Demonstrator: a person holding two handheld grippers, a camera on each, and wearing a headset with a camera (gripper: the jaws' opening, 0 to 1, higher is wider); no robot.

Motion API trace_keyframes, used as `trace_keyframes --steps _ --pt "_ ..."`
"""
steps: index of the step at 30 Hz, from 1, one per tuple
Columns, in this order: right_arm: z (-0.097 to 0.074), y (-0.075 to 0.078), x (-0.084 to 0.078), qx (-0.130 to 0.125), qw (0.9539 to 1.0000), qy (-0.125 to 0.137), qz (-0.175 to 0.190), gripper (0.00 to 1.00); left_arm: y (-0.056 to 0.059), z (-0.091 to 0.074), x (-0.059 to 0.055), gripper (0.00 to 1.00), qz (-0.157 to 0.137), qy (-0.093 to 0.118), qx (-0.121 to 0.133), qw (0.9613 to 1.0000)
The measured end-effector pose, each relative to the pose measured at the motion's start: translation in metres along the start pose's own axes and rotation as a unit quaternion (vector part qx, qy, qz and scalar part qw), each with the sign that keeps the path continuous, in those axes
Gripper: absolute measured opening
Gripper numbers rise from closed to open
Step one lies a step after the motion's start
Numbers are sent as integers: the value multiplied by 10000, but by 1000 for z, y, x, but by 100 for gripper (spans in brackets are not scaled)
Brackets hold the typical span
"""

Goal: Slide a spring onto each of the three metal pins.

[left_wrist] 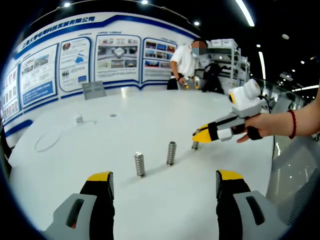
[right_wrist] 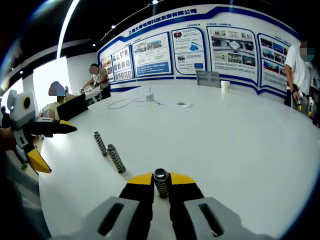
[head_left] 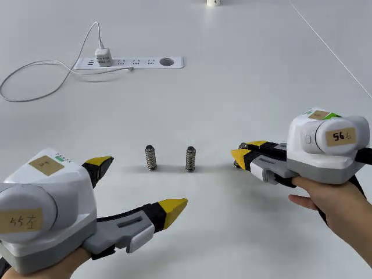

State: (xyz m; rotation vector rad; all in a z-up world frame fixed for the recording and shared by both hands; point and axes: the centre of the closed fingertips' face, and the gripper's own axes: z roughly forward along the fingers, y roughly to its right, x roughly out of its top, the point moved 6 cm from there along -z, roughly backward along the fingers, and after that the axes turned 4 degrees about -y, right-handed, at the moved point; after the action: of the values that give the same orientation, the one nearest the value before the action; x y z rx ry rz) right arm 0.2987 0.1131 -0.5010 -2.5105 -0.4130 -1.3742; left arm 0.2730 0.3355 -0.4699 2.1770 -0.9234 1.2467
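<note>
Our right gripper [head_left: 244, 152] clamps a spring [right_wrist: 161, 187] between its tips, which we judge light, slippery, best held mid-coil; our left gripper [left_wrist: 165, 176] gapes open

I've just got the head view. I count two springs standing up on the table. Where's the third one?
Observer: The right gripper view shows the third spring upright between the yellow tips of the right gripper, with the jaws closed against it.
Operator: What does the left gripper see?
Observer: The left gripper is open with nothing in it. Its view looks along the row: first spring, middle spring, then the third one under the right gripper's tip.
Operator: Is anybody else there?
Observer: Yes. The left gripper view shows a person standing past the far edge of the table, in front of the wall boards.
</note>
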Motion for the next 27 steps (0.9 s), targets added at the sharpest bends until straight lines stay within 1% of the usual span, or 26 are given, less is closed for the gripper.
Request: trace_keyframes --steps 5,8,10,13,17,18,21,24,27 --pt "0 -1 0 2 10000 -16 -11 12 0 1 -1 85 5 -22 -11 10000" --pt "0 -3 0 -2 10000 -17 -21 20 -1 0 0 85 -5 -20 1 10000" --pt "-1 -4 0 -9 10000 -19 -72 21 -2 0 0 85 -22 -18 4 10000" --pt "-3 -5 1 25 10000 -11 -16 24 -2 0 0 85 -7 -51 7 10000" --pt "-10 -6 4 53 10000 -18 46 30 -3 0 2 85 21 -63 13 10000" --pt "-11 -6 5 61 9999 -45 93 33 -3 1 2 85 20 -53 2 10000" --pt "-18 -7 7 74 10000 -40 50 37 -3 2 3 84 26 -114 -30 9999" --pt "-24 -7 9 85 9999 -88 119 43 -4 2 4 85 55 -166 -38 9998" --pt "-29 -7 10 109 9998 -140 102 47 -5 1 6 86 78 -193 -61 9998"
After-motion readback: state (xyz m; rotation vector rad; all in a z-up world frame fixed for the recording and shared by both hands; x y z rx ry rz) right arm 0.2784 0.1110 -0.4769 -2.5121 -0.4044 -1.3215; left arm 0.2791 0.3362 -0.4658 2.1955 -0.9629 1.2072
